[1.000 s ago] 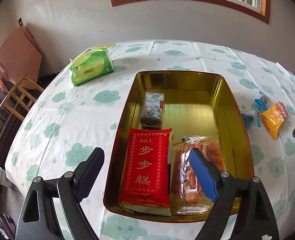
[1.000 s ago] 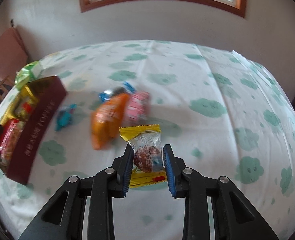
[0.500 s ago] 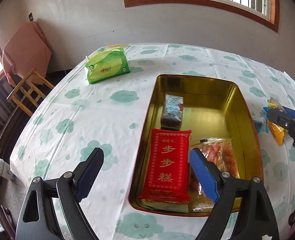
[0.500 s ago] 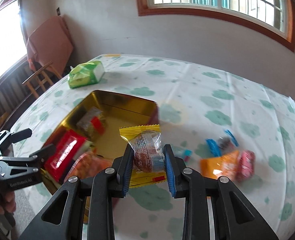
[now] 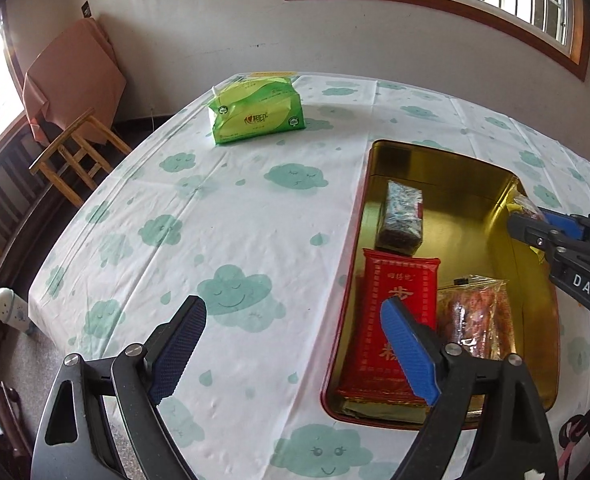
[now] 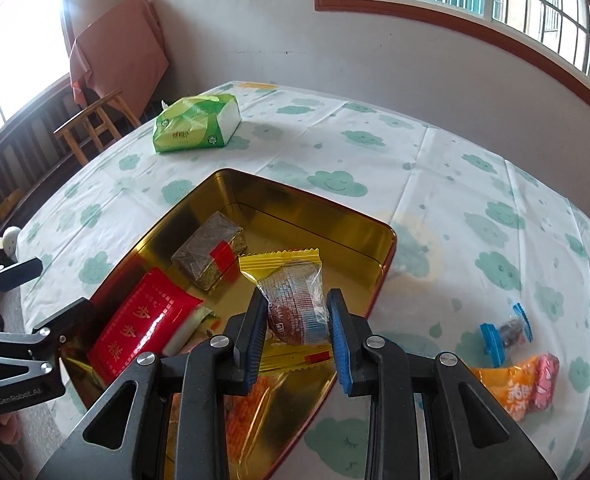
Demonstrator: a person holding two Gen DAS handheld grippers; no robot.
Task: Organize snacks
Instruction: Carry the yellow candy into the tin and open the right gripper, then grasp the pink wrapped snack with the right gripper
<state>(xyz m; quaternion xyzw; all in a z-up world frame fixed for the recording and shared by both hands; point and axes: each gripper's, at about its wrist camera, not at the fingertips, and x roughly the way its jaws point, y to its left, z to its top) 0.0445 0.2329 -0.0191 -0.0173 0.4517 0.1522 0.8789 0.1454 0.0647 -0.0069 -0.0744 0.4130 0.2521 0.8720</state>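
Observation:
A gold tin sits on the cloud-print tablecloth. It holds a red packet, a dark wrapped block and a clear bag of orange snacks. My right gripper is shut on a yellow-edged clear cake packet and holds it above the tin; it enters the left wrist view at the tin's right rim. My left gripper is open and empty, above the tin's left front corner.
A green tissue pack lies at the table's far side. Loose snacks lie right of the tin: an orange packet, a pink one and a blue-ended candy. A wooden chair stands off the table's left.
My right gripper has carried the cake packet left from the loose snacks to above the tin. My left gripper has shifted left, so the tin now lies at its right.

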